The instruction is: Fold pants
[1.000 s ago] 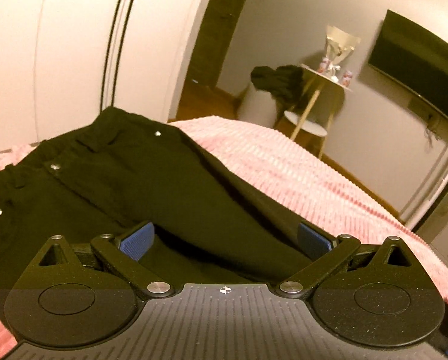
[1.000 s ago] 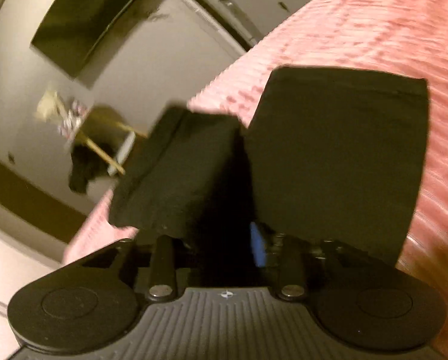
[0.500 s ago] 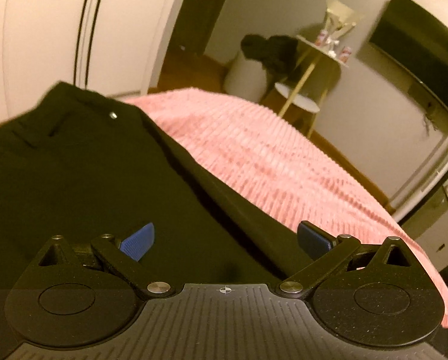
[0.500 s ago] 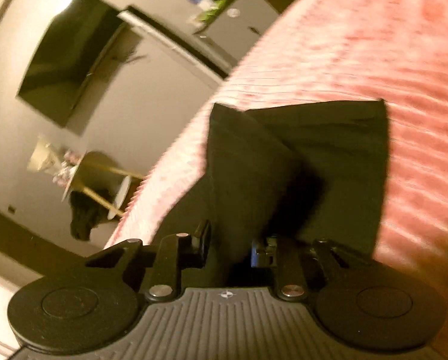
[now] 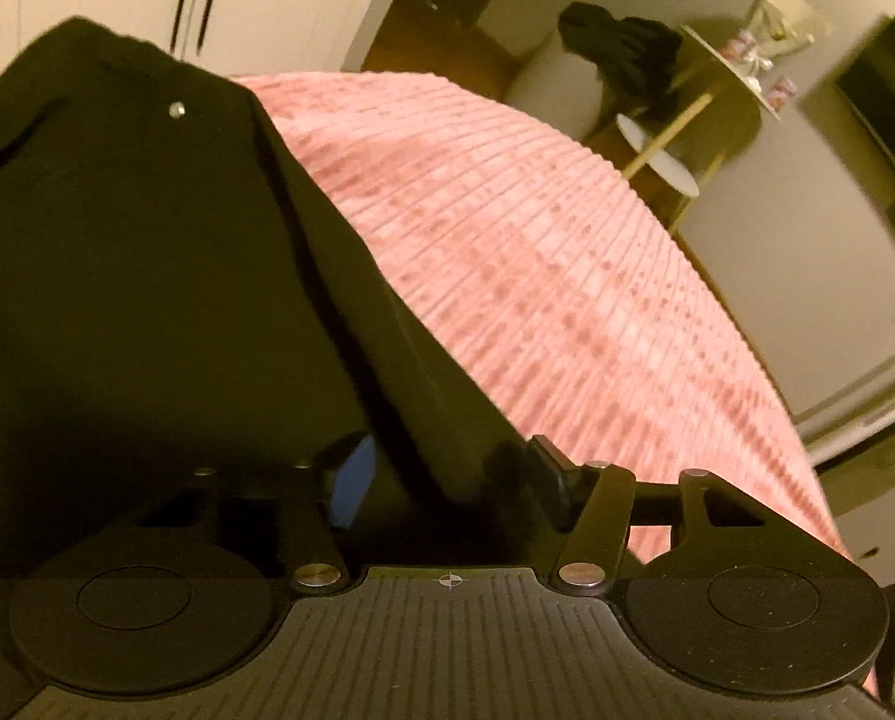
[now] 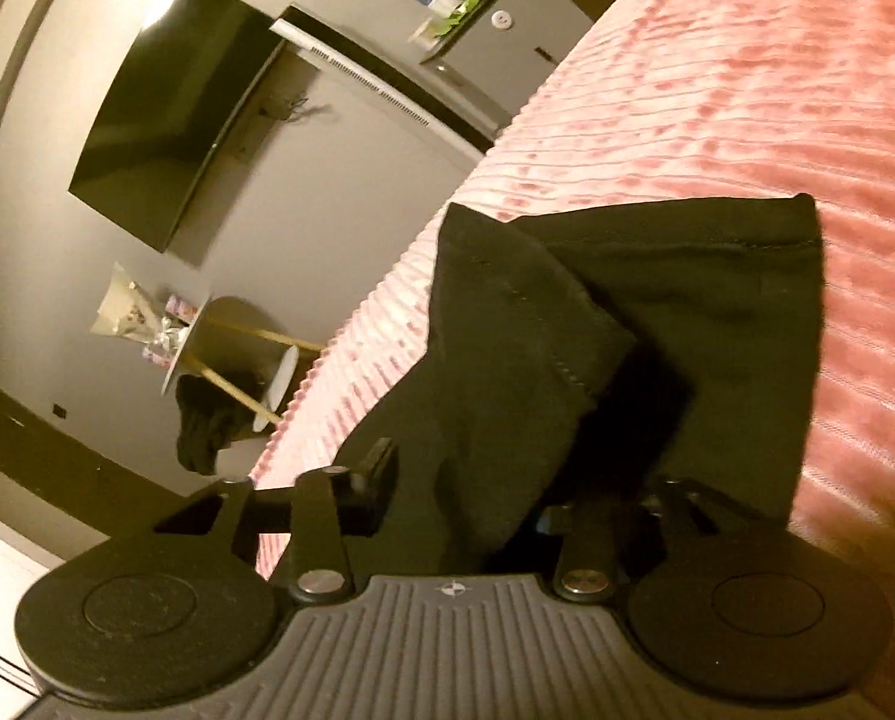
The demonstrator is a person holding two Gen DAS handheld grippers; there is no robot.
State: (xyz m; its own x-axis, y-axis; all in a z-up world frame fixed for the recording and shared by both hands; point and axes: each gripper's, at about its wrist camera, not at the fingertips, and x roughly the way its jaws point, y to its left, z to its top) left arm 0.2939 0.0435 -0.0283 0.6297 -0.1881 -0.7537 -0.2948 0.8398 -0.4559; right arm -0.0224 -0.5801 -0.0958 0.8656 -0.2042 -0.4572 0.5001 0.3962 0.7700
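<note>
While the black pants (image 5: 123, 276) are spread across the pink ribbed bedspread (image 5: 555, 276), their waist end is seen in the left wrist view, where a metal rivet (image 5: 176, 110) and a pocket slit are shown near the far edge of the bedspread. The left gripper (image 5: 447, 480) is held at the pants' side edge, and a raised fold of black cloth is seen running between its two fingers (image 5: 351, 480); a gap is left on either side of that fold, so the jaws are partly open and whether the cloth is actually pinched cannot be told. In the right wrist view the hem end is shown: two stitched cuffs (image 6: 675, 276) are laid on the bedspread (image 6: 747, 90), one leg being lifted and draped over the other. The right gripper (image 6: 483, 498) is set around the lifted leg, with its left finger standing clear of the cloth and its right finger buried in dark fabric, so the jaws are seen parted but the grip itself cannot be judged. Beyond the bedspread's edge a round side table (image 6: 225, 336) with gold legs, a dark garment (image 6: 207, 438) hung below it and a wall-mounted television (image 6: 171, 102) are seen.
</note>
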